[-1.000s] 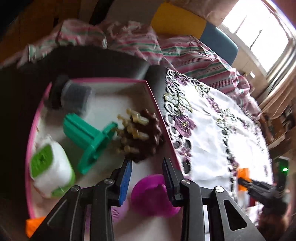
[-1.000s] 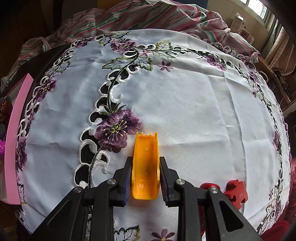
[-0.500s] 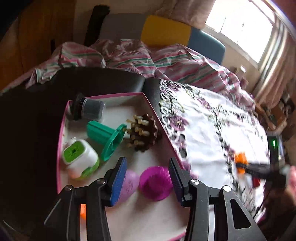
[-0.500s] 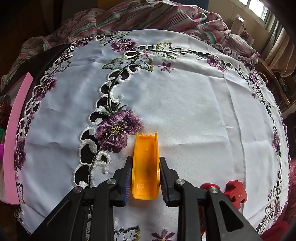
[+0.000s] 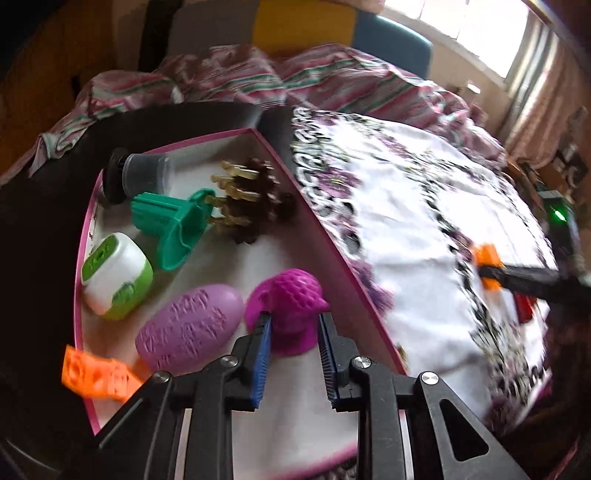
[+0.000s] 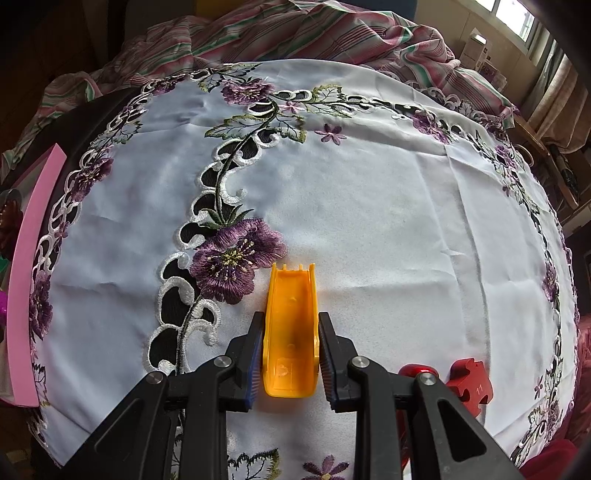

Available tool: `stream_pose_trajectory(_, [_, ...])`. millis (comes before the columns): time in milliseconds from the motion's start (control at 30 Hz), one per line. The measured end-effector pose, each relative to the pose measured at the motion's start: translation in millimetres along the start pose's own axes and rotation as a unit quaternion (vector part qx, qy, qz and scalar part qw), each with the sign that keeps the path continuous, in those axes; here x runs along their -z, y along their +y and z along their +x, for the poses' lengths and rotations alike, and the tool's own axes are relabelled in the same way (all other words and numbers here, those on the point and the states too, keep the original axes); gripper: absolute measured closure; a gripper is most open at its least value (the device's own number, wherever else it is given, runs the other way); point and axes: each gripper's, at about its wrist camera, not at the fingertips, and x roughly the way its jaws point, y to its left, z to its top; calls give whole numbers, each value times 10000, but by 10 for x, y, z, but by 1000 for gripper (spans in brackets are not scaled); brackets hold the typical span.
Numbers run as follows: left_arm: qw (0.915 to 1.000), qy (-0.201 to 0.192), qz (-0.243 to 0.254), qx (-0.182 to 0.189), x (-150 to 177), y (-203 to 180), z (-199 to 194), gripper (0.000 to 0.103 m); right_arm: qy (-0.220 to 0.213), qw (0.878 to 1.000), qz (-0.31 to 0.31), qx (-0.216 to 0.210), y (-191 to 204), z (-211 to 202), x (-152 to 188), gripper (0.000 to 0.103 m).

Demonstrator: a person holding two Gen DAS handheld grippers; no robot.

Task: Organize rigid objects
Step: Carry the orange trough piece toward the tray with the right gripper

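In the left wrist view a pink-rimmed white tray [image 5: 332, 243] holds a magenta textured toy [image 5: 291, 306], a lilac egg shape [image 5: 188, 328], an orange block [image 5: 92, 374], a white and green case [image 5: 116, 275], a green funnel-like part [image 5: 170, 225], a brown spiked piece [image 5: 255, 203] and a grey capped tube [image 5: 136, 175]. My left gripper [image 5: 293, 328] is open with its fingers either side of the magenta toy. My right gripper [image 6: 290, 328] is shut on an orange channel-shaped piece [image 6: 291, 325] on the embroidered white tablecloth [image 6: 388, 229].
A red puzzle piece [image 6: 471, 380] and a red round object [image 6: 417, 369] lie just right of my right gripper. The tray's pink edge [image 6: 33, 266] shows at the far left of the right wrist view. Striped fabric [image 6: 295, 33] is heaped behind the table.
My left gripper has pulled back and up from the tray, so more of the tray shows, and the magenta toy now lies between its fingers. The right gripper has not moved.
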Motion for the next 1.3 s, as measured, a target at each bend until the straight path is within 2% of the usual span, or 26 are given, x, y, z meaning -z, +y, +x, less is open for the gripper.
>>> stream_pose_trajectory(200, [9996, -185, -116, -181, -120, 67, 32, 77, 0, 10000, -12, -6, 11, 13, -11, 77])
stream_pose_trajectory(267, [9993, -303, -112, -169, -118, 68, -41, 76, -6, 10000, -32, 6, 15, 13, -15, 77])
stream_pose_trajectory(400, [9982, -578, -22, -185, -75, 39, -242, 67, -18, 10000, -54, 29, 27, 7, -11, 77])
stream_pose_trajectory(633, [9960, -858, -8, -244, 40, -3, -506, 63, -27, 10000, -79, 51, 25, -2, -13, 77])
stream_pose_trajectory(1000, [9955, -862, -135, -372, 262, 94, -677, 61, 10, 9999, 80, -67, -23, -10, -18, 77])
stream_pose_trajectory(1300, [9947, -813, -398, -496, 424, 325, -749, 61, -97, 9999, 23, -49, 3, -41, -30, 77])
